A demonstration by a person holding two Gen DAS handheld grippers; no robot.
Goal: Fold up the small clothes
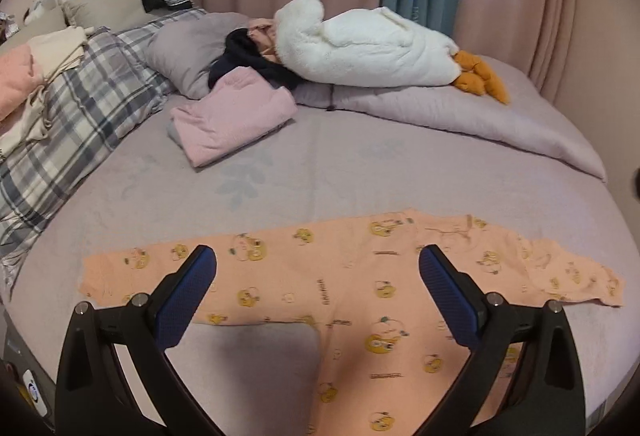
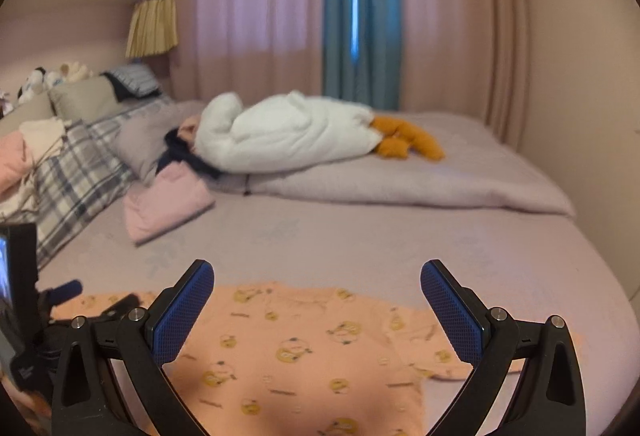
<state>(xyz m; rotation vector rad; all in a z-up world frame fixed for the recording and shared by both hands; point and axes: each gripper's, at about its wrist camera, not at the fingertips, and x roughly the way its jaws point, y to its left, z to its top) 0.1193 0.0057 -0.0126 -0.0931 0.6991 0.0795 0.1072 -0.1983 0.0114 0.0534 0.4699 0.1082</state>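
Observation:
A small peach shirt (image 1: pixel 352 288) printed with yellow cartoon ducks lies flat on the lilac bed sheet (image 1: pixel 320 172), sleeves spread left and right. My left gripper (image 1: pixel 318 264) hovers over its body, open, with nothing between the blue pads (image 1: pixel 184 300). In the right wrist view the same peach shirt (image 2: pixel 304 348) lies below my right gripper (image 2: pixel 318 280), which is also open and holds nothing. The left gripper's black body (image 2: pixel 24 316) shows at that view's left edge, above the shirt's left sleeve.
A folded pink garment (image 1: pixel 232 116) lies farther back on the bed. Behind it are a grey pillow (image 1: pixel 188 48), a big white goose plush (image 1: pixel 360 48) with orange feet, a rolled lilac quilt (image 1: pixel 460 116) and a plaid blanket (image 1: pixel 72 124) with clothes on the left. Curtains hang behind.

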